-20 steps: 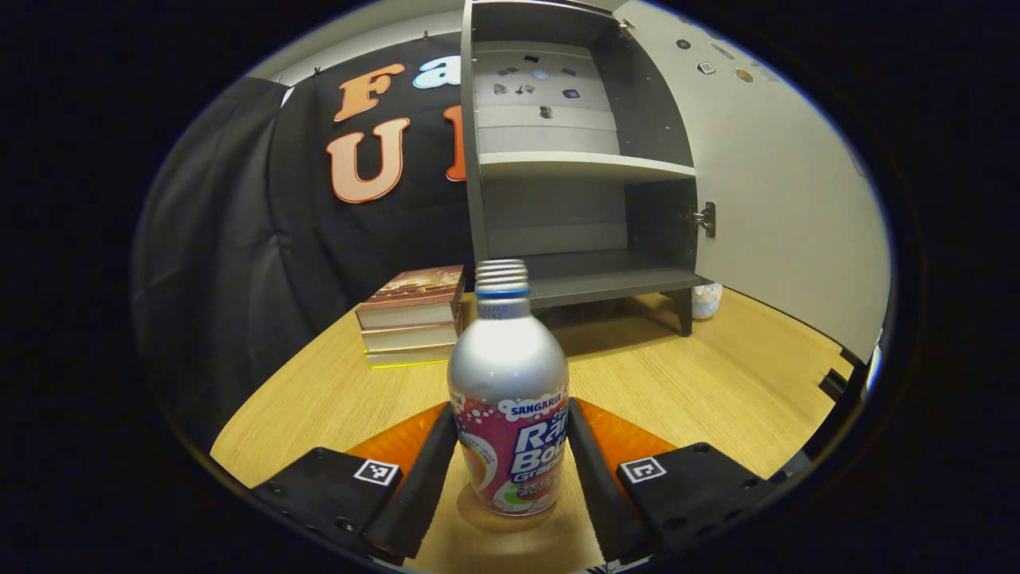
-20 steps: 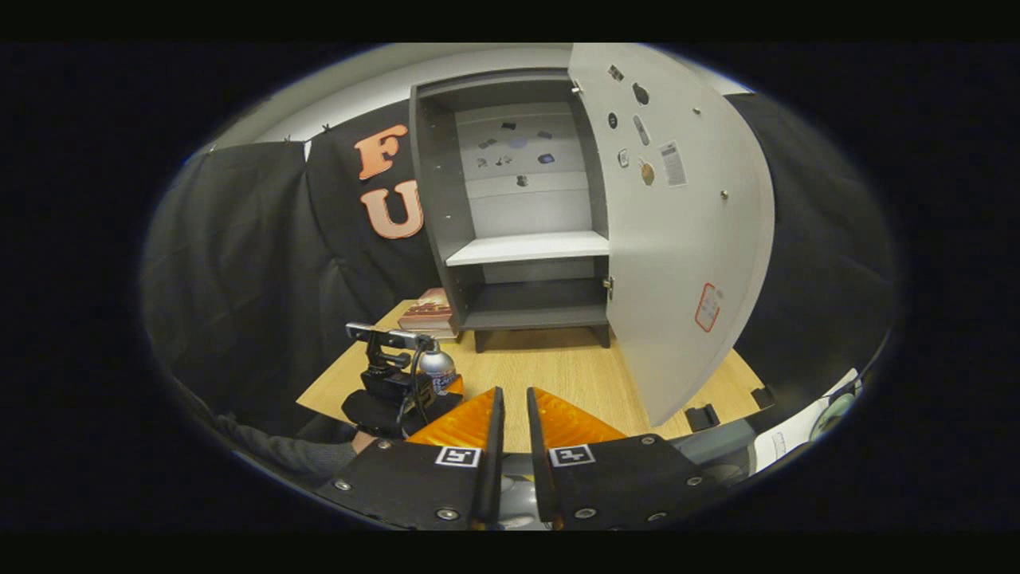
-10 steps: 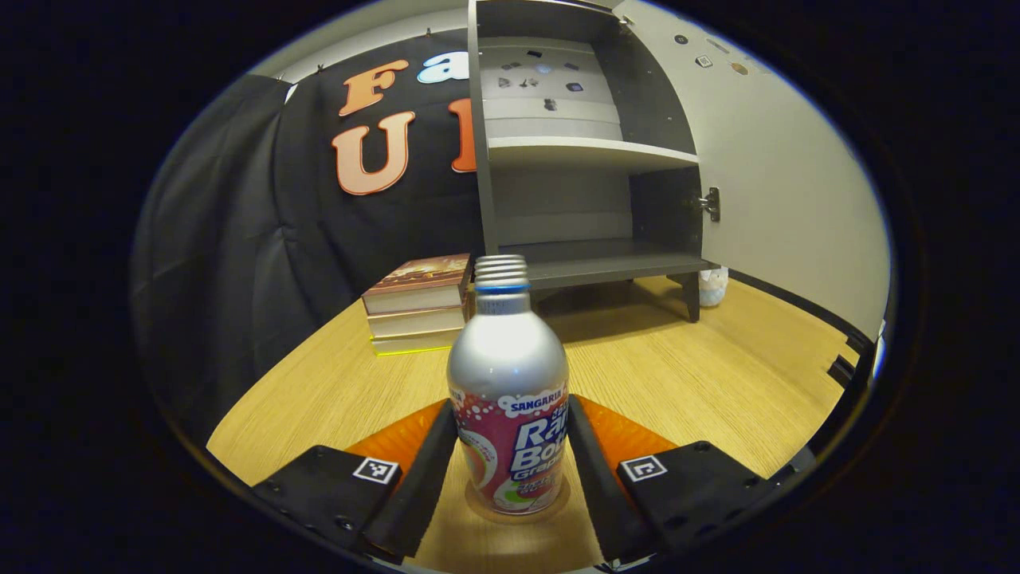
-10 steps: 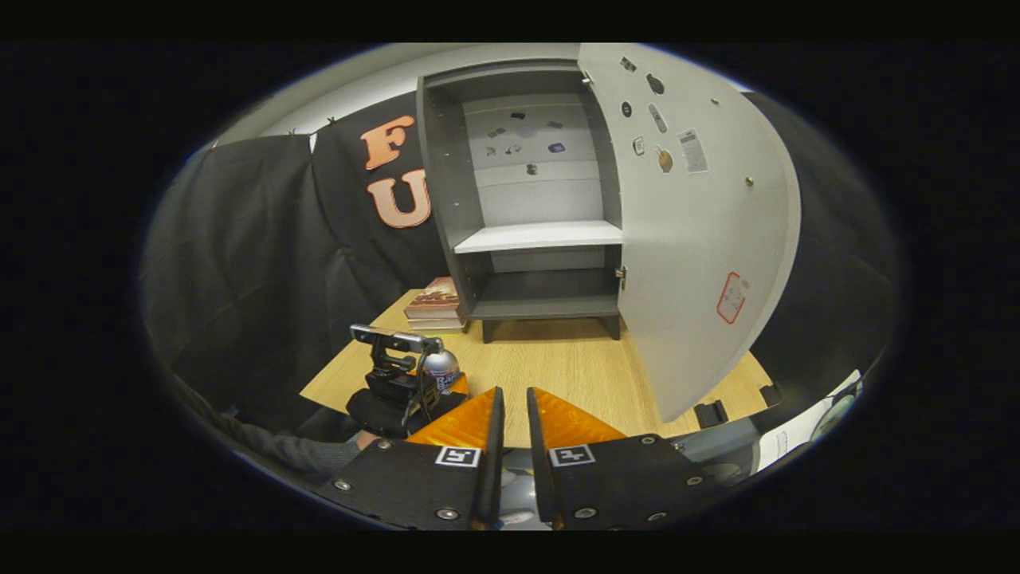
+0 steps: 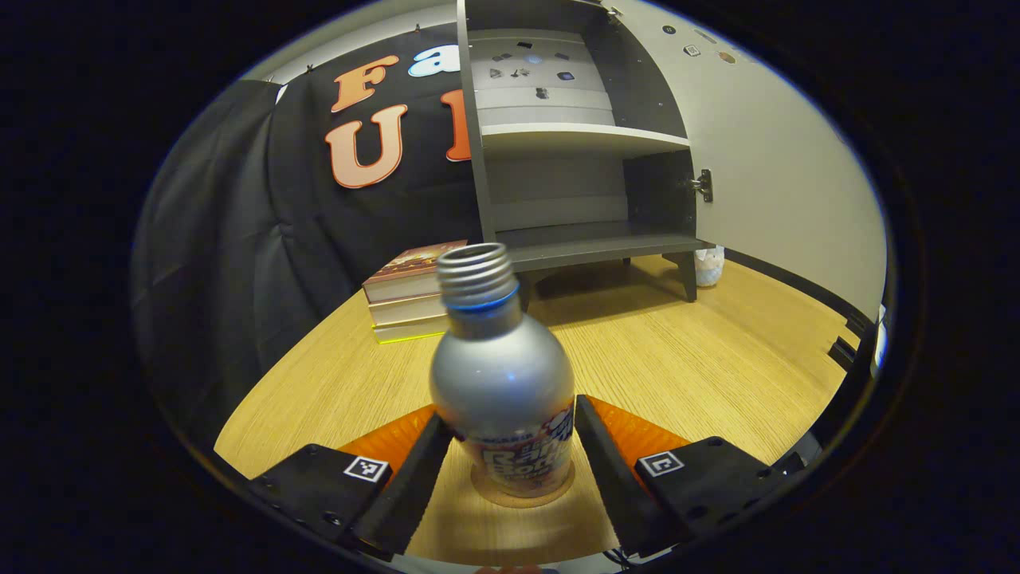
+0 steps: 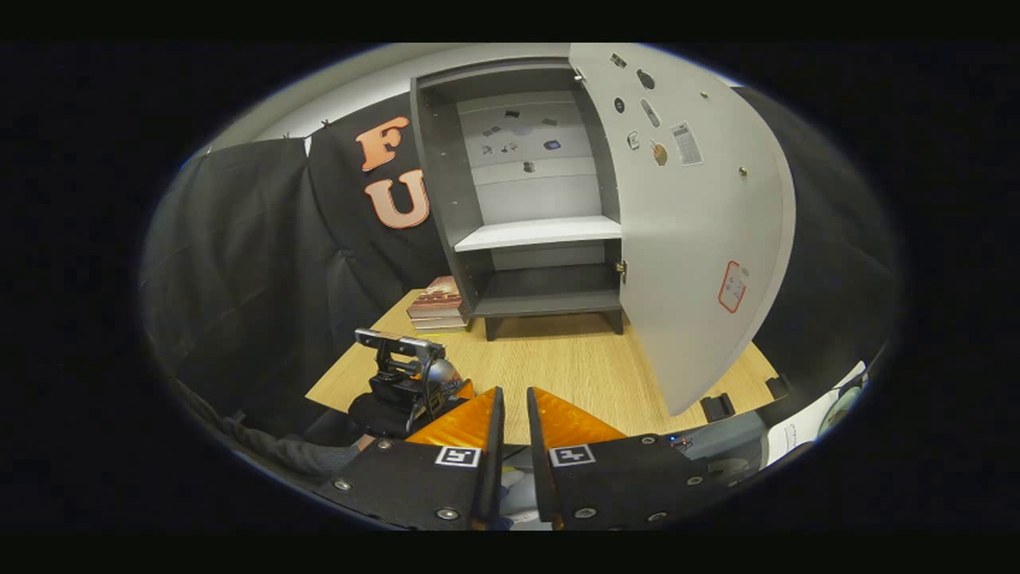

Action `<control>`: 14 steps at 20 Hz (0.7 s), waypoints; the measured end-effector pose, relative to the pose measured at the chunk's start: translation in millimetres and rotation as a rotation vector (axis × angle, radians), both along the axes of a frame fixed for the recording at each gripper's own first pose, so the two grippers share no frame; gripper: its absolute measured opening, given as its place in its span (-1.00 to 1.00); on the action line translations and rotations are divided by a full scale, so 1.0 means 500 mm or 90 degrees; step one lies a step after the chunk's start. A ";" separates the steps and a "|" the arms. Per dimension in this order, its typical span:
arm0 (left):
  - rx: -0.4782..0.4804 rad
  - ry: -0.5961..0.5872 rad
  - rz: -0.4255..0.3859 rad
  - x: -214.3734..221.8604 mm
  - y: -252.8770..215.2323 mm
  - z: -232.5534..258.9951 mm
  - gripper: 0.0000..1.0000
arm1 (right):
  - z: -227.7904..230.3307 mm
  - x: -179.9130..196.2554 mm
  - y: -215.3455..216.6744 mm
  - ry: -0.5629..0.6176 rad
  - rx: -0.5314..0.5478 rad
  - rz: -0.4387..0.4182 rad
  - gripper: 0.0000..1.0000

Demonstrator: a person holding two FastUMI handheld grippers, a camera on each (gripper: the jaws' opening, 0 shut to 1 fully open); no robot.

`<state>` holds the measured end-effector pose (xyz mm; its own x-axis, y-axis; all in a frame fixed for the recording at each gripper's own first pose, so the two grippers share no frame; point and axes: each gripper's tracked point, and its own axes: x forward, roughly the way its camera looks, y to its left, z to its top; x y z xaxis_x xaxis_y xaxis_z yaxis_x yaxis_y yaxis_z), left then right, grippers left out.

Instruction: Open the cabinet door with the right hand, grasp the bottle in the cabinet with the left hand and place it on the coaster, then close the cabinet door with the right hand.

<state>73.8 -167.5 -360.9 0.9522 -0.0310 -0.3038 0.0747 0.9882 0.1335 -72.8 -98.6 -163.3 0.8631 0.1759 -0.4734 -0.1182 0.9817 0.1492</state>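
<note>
Standing on the round coaster point(image 5: 522, 498) near the front edge of the wooden table point(image 5: 717, 375), the capless bottle point(image 5: 504, 383) is seen between the fingers of the left gripper point(image 5: 510, 470), its neck leaning slightly to one side in the left gripper view. The fingers are set close along the bottle's lower sides, but whether they press on it or have let go cannot be told, since the contact lines are hidden by the bottle's shoulder. The bottle's base is judged to be seated on the coaster, so the placing step appears finished or nearly so. In the right gripper view, the left gripper point(image 6: 414, 387) is seen in a person's hand at the table's near corner, the bottle tucked just behind it. The right gripper point(image 6: 510, 434) is held low and back, its fingers drawn nearly together with a thin gap and nothing between them, apparently kept clear until the door is to be pushed. The cabinet point(image 6: 530, 239) is left with empty shelves, and its door point(image 6: 693, 239) is swung wide open, so closing is judged to remain. A stack of books point(image 5: 406, 299) is kept beside the cabinet
</note>
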 end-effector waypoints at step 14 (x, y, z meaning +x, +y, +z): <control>0.012 -0.093 -0.013 -0.014 -0.015 0.157 0.97 | 0.043 -0.039 -0.031 -0.034 0.019 -0.003 -0.54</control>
